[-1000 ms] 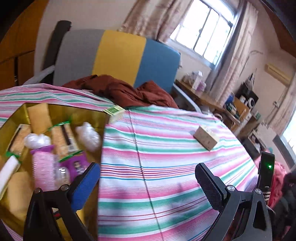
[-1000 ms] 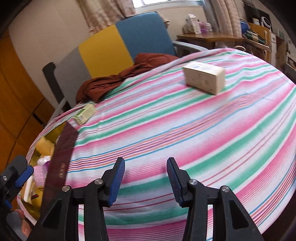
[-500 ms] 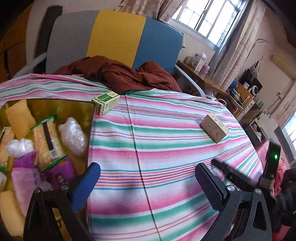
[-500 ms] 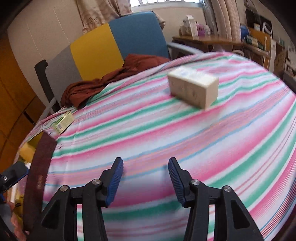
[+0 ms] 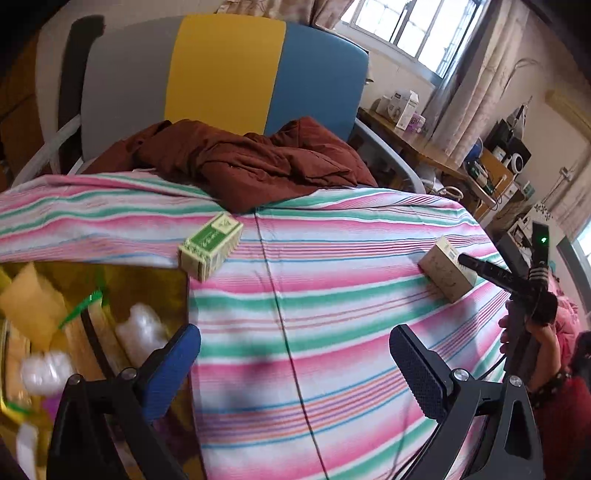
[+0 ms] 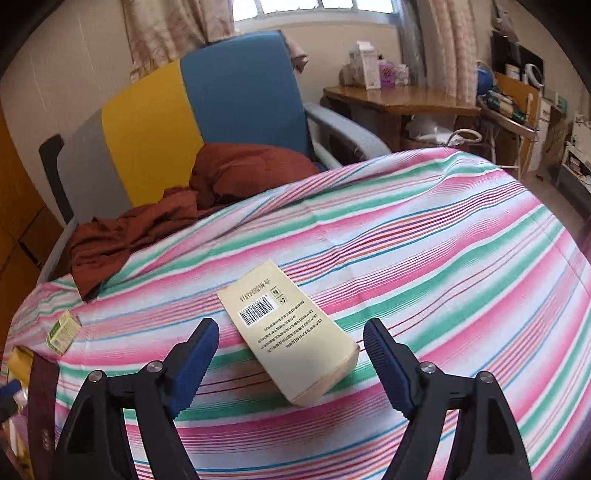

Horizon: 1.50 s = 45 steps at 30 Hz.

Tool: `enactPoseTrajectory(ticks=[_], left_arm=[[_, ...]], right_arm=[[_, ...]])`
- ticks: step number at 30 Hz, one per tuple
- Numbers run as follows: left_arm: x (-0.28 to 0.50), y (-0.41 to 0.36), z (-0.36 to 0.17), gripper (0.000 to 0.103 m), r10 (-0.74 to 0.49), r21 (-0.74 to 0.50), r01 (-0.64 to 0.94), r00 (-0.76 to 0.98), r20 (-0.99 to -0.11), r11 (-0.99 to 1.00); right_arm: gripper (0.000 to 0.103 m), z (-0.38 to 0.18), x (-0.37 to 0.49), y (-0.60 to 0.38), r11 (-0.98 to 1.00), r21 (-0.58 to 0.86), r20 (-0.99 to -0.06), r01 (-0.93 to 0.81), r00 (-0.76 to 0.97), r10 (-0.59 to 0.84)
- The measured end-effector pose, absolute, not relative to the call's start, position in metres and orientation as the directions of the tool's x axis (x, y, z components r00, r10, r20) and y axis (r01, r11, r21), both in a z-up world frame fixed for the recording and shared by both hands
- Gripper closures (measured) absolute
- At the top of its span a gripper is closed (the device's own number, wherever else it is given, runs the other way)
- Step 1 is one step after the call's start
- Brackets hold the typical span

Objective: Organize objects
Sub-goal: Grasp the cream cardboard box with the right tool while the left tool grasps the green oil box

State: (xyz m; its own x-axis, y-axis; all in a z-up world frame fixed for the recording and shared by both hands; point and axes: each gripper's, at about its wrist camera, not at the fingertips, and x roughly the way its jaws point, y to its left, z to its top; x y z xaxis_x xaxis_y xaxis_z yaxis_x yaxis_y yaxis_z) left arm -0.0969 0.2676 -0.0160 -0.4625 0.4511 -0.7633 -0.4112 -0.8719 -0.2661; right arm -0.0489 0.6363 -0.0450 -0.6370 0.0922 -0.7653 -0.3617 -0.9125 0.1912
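Spreading its jaws just now, my right hand-held gripper hovers beside the cream box on the striped bench, untouched; my left hand-held gripper gapes empty, well apart from that box.

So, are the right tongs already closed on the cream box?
No, the right tongs stand open around the cream box, their pads clear of it.

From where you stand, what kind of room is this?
Probably a lived-in home room: a striped tablecloth, an armchair with clothing dumped on it, curtains at the window, and a cluttered wooden desk.
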Motion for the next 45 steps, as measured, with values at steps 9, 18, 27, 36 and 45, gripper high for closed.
enactPoseTrajectory(ticks=[9,18,27,36,45], left_arm=[[-0.161,0.272,-0.021,0.000,0.327,-0.137,-0.393,-0.469,-0.821,-0.909],[-0.205,0.293,-0.050,0.000,0.178,0.007,-0.386,-0.442,-0.879,-0.922],[-0.224,0.316,-0.079,0.019,0.061,0.152,-0.463,-0.414,-0.908,-0.873],[-0.227,0.315,-0.085,0.072,0.107,0.093,-0.481,-0.371,-0.922,-0.872],[-0.181,0.322,-0.054,0.072,0.247,0.003,-0.495,-0.439,-0.864,-0.869]], right_arm=[[0.036,-0.077,-0.050,0.632,-0.924,0.208,-0.782,-0.321,-0.622,0.040],[0.048,-0.082,-0.026,0.601,-0.873,0.269,-0.718,-0.408,-0.689,0.101],[0.049,-0.084,-0.031,0.579,-0.893,0.183,-0.713,-0.410,-0.681,0.166],[0.049,-0.094,-0.032,0.586,-0.881,0.199,-0.734,-0.429,-0.661,0.155],[0.050,-0.092,-0.026,0.586,-0.871,0.188,-0.724,-0.454,-0.663,0.190]])
